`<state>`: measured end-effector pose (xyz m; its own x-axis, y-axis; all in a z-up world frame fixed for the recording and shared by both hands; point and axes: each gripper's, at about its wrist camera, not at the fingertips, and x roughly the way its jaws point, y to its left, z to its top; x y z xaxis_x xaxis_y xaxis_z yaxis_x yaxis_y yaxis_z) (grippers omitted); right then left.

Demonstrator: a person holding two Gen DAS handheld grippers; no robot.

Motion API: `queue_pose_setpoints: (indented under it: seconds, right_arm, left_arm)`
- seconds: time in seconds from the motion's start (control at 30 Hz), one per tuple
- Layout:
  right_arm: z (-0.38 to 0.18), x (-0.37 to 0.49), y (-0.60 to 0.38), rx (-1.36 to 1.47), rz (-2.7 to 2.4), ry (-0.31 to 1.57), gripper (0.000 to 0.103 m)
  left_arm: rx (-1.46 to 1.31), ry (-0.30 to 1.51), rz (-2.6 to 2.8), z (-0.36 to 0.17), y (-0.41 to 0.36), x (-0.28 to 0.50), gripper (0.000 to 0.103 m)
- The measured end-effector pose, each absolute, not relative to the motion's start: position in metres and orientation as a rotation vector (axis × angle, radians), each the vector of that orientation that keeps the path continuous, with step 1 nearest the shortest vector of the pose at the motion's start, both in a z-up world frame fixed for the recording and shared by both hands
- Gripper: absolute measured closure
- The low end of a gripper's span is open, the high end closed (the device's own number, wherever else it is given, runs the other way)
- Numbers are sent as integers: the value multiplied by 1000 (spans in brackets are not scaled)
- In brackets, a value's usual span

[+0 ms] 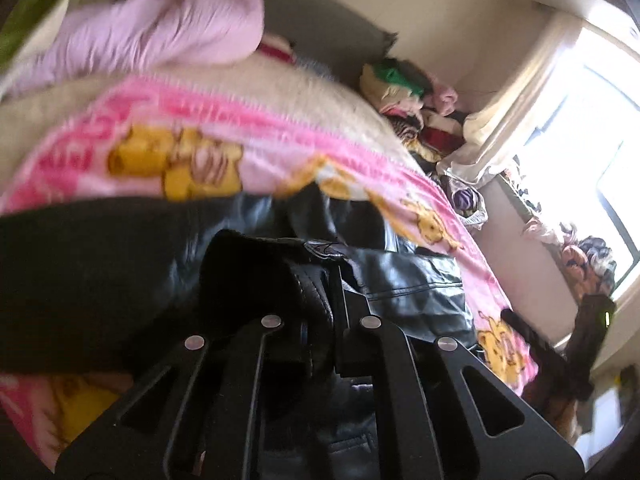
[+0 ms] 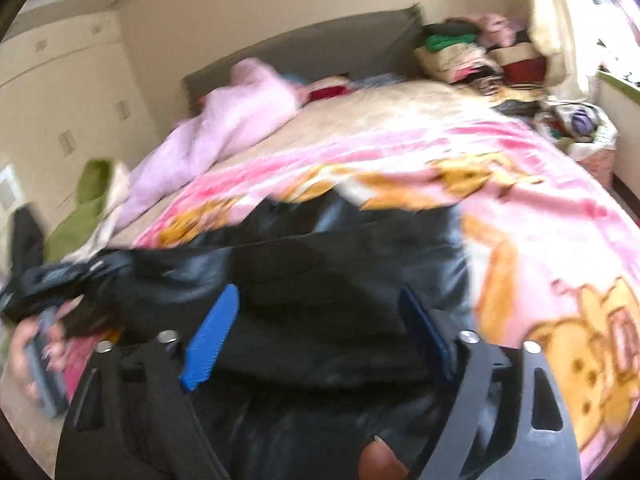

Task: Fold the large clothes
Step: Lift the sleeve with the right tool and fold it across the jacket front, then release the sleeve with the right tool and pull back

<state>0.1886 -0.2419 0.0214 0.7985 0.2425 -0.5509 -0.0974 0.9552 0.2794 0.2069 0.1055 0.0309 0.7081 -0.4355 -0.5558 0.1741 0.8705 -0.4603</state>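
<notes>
Crumpled black leather jacket [image 1: 412, 284] on bed

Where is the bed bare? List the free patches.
Cream sheet between pink garment and pink blanket; the blanket right of the black jacket. Crowded: clothes pile by the headboard.

Black jacket [image 1: 412, 284] folds hide the left gripper [image 1: 332, 280] fingertips

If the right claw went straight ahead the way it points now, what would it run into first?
Most likely the black leather jacket: it fills the space between the right claw's open blue fingers and lies ahead of them on the pink cartoon blanket. Blur leaves depth unclear.
</notes>
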Motion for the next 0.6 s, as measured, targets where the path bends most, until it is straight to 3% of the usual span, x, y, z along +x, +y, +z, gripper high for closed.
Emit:
queue_pose_setpoints:
  seconds: [0.17,0.43,0.6]
  right_arm:
    - [-7,243,-251,225,103,732,41]
    - [-78,277,-271,183,-33,896,42]
    - [-57,264,-262,160,-17,863,40]
  left_arm:
    - [-351,740,-337,7,105,215,101]
    - [-386,893,-276,-51,120,231,97]
    - [-402,917,-273,-58,123,229,91]
